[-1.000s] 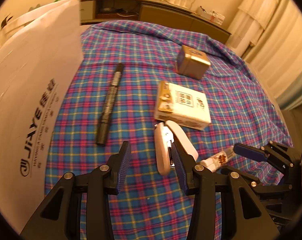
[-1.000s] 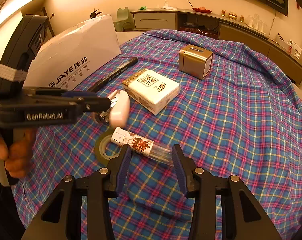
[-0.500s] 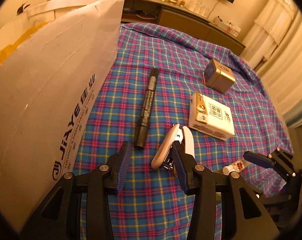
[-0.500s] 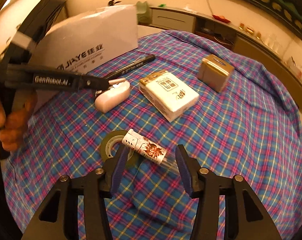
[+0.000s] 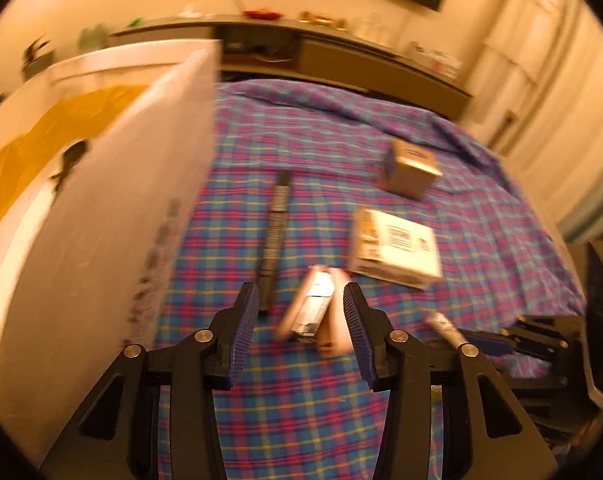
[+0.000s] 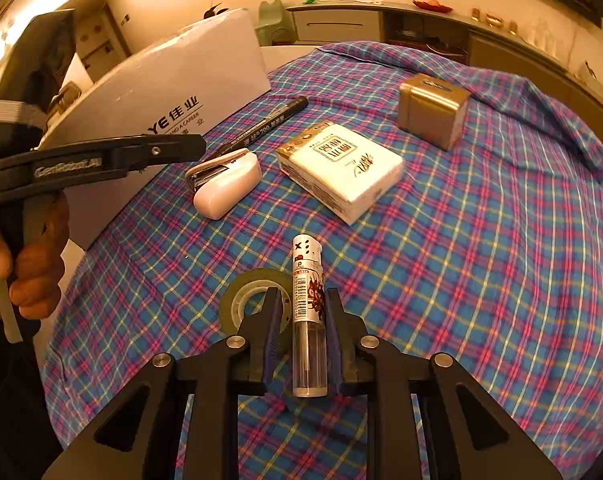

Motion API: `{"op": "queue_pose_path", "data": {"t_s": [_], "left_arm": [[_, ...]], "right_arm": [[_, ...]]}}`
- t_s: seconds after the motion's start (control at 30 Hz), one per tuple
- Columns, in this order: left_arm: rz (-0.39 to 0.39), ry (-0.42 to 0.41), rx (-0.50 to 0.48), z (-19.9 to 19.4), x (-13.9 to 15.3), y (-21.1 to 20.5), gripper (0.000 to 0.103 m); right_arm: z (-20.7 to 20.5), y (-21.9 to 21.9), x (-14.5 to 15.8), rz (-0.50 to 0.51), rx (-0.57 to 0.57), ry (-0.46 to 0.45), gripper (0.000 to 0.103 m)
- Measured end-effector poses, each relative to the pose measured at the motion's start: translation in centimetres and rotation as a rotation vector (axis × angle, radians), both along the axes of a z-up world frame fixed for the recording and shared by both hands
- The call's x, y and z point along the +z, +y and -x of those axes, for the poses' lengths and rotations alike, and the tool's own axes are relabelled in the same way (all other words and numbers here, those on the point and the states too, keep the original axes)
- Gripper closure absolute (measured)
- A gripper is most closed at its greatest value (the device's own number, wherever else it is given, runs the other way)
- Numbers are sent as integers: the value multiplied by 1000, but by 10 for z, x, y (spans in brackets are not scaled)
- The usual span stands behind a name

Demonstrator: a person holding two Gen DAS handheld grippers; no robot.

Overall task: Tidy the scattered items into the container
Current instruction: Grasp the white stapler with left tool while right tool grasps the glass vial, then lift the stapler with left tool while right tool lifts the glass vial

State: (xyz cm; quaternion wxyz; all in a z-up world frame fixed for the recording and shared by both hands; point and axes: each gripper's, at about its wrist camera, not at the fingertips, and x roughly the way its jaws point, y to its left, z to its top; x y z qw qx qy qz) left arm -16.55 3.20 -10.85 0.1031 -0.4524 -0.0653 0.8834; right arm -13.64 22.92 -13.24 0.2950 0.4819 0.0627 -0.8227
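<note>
A white cardboard box (image 6: 173, 92), the container, stands at the table's left; its open top shows in the left wrist view (image 5: 61, 128). A pinkish stapler (image 6: 225, 180) lies on the plaid cloth beside a black marker (image 6: 269, 120). My left gripper (image 5: 299, 332) is open and above the table, with the blurred stapler (image 5: 313, 308) showing between its fingers. My right gripper (image 6: 301, 332) has its fingers close around a clear tube with a printed label (image 6: 308, 312), which lies over a tape roll (image 6: 249, 300).
A white tissue pack (image 6: 341, 172) and a gold cube box (image 6: 433, 108) lie farther back on the cloth. A sideboard (image 6: 421, 28) with small items runs along the far wall. A curtain (image 5: 541, 80) hangs on the right.
My left gripper let go of the stapler, which now lies on the cloth, and swung toward the box. My right gripper moved forward and narrowed around the tube.
</note>
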Motion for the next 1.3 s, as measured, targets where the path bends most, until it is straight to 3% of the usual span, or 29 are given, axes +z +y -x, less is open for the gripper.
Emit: {"op": "queue_pose_path", "data": {"t_s": [0.13, 0.2, 0.3, 0.47, 0.8, 0.87, 0.97, 1.03, 1.3], "left_arm": [[74, -36, -91, 2, -18, 24, 52], [130, -65, -95, 5, -32, 30, 52], [160, -38, -74, 7, -35, 30, 52], [21, -59, -18, 11, -32, 9, 56], [-30, -40, -29, 2, -9, 13, 57], [-99, -61, -27, 1, -6, 7, 57], [-326, -166, 3, 5, -15, -13, 57], [-424, -229, 28, 9, -26, -23, 54], [-292, -229, 72, 7, -32, -15, 47]], "right_arm": [[-2, 2, -2, 26, -25, -13, 81], [-3, 2, -2, 28, -30, -14, 81], [-4, 2, -2, 32, -35, -15, 81], [-8, 7, 1, 57, -52, -11, 91], [-9, 6, 2, 50, -54, -23, 90], [-8, 2, 3, 33, -48, -16, 89], [-4, 2, 3, 37, -56, -23, 89], [-4, 2, 3, 42, -69, -28, 90], [-8, 6, 2, 74, -114, -41, 91]]}}
